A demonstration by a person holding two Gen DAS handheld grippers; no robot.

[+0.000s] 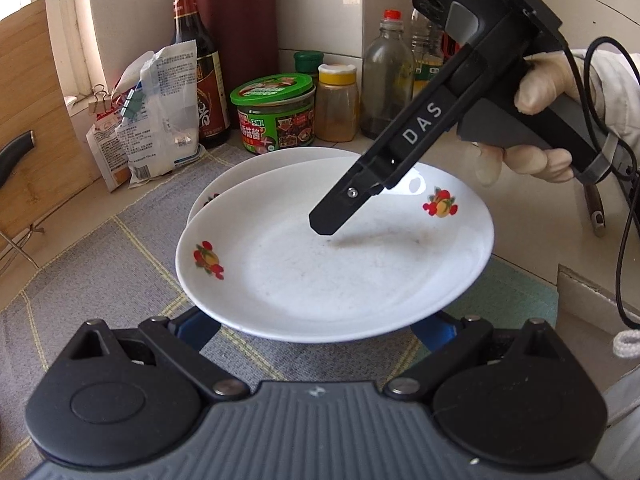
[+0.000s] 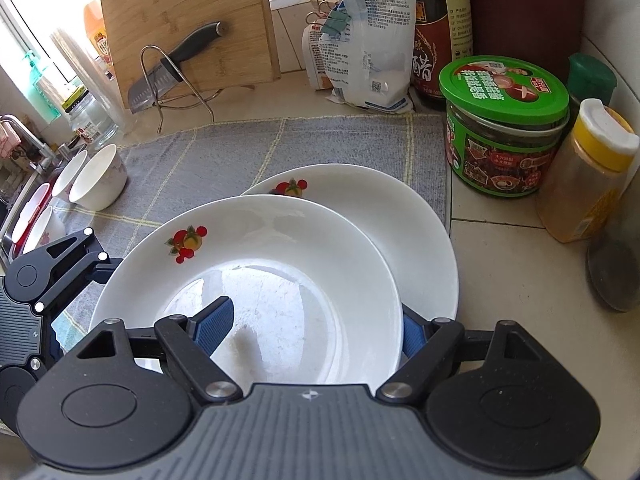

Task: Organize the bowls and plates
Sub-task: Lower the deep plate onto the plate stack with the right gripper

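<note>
Straddling the near rim of the upper plate at frame centre: right hand-held gripper, jaws apart, seemingly not clamped; left hand-held gripper likewise apart, beneath it.

The upper plate hides most of the lower plate and the left gripper's fingertips. In the right wrist view its rim covers the right pad. The knife block is cut off at the top edge.
</note>
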